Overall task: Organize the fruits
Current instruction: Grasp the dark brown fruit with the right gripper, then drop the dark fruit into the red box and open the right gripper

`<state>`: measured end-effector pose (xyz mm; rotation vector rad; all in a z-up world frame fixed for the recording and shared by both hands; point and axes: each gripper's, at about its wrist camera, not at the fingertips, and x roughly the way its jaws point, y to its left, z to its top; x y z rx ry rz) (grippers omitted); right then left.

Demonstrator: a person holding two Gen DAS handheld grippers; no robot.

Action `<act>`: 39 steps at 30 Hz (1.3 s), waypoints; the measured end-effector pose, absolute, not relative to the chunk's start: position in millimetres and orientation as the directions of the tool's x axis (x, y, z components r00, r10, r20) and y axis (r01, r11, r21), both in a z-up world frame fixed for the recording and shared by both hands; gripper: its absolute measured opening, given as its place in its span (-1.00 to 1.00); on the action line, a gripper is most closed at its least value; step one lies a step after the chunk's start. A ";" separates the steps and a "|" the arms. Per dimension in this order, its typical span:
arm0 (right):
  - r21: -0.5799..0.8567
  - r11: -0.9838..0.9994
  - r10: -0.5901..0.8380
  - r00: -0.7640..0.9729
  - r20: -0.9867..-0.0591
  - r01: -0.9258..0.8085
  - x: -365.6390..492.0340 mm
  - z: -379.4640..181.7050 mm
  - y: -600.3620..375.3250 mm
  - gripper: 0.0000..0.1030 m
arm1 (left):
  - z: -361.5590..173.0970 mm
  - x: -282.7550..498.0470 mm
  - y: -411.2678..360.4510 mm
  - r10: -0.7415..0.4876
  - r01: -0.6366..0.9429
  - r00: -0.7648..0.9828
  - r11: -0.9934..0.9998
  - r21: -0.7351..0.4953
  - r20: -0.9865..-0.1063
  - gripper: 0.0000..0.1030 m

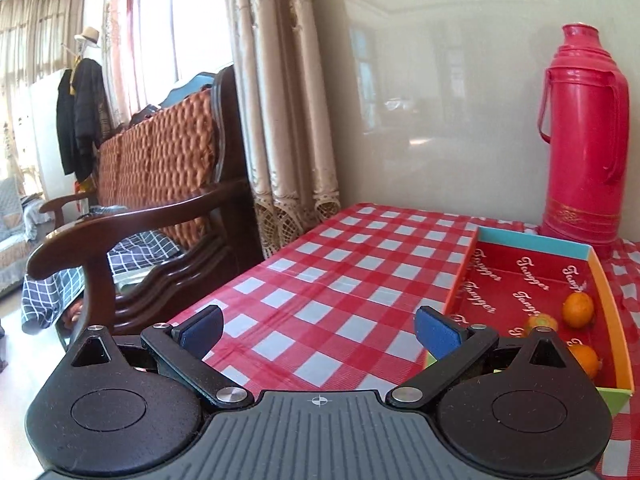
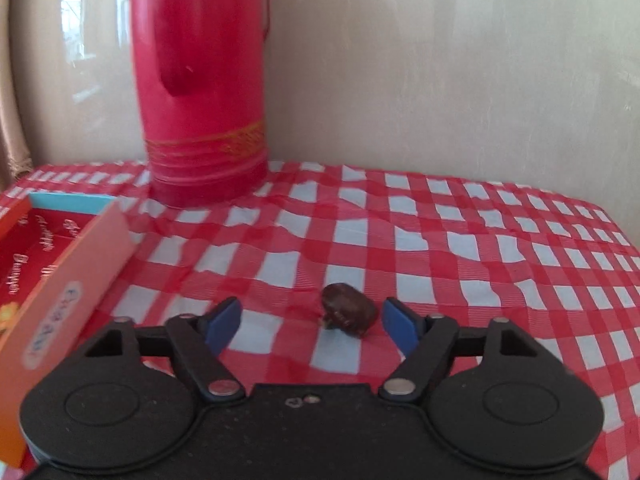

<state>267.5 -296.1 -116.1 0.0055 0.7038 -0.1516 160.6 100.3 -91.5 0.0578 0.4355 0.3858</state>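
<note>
Fruits sit in two places on a table under a red-and-white checked tablecloth (image 1: 340, 264); three small orange fruits lie in a shallow red-lined box (image 1: 516, 276) with orange and blue walls, while one dark brown, wrinkled fruit (image 2: 348, 315) rests alone on the cloth outside it. One orange fruit (image 1: 578, 310) lies close to the box's right wall; a second (image 1: 542, 323) sits just beside it to the left, showing a greenish stem end; a third (image 1: 585, 360) lies nearer the camera, partly hidden by the tool. Left gripper (image 1: 320, 332) hangs over bare cloth to the left of the box, its blue-padded jaws spread wide and holding nothing; right gripper (image 2: 312, 324) is low over the table with jaws likewise apart, the dark fruit lying between its fingertips, nearer the right-hand pad, and whether it touches that pad cannot be told. Red thermos flask (image 1: 582, 136) with a gold band stands behind the box against a pale glossy wall; a carved wooden sofa (image 1: 132, 216) with orange woven cushions stands beyond the table's left edge, beside beige curtains (image 1: 280, 100).
</note>
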 end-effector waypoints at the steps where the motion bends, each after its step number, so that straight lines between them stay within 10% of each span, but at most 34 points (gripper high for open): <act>1: -0.042 0.989 -0.135 0.740 -0.659 0.144 273.1 -119.3 -298.9 0.16 | -91.6 160.8 104.0 0.382 -0.362 0.831 0.923 0.130 -0.404 0.96; 9: -0.044 0.983 -0.159 0.706 -0.690 0.178 284.0 -135.4 -311.3 -0.44 | -97.4 165.0 126.4 0.394 -0.406 0.799 0.911 0.076 -0.454 0.96; 39: 0.011 0.930 0.315 0.779 -0.542 -0.368 222.6 -85.3 -136.2 -0.45 | -108.9 157.4 159.7 0.489 -0.519 0.711 0.850 0.093 -0.506 0.97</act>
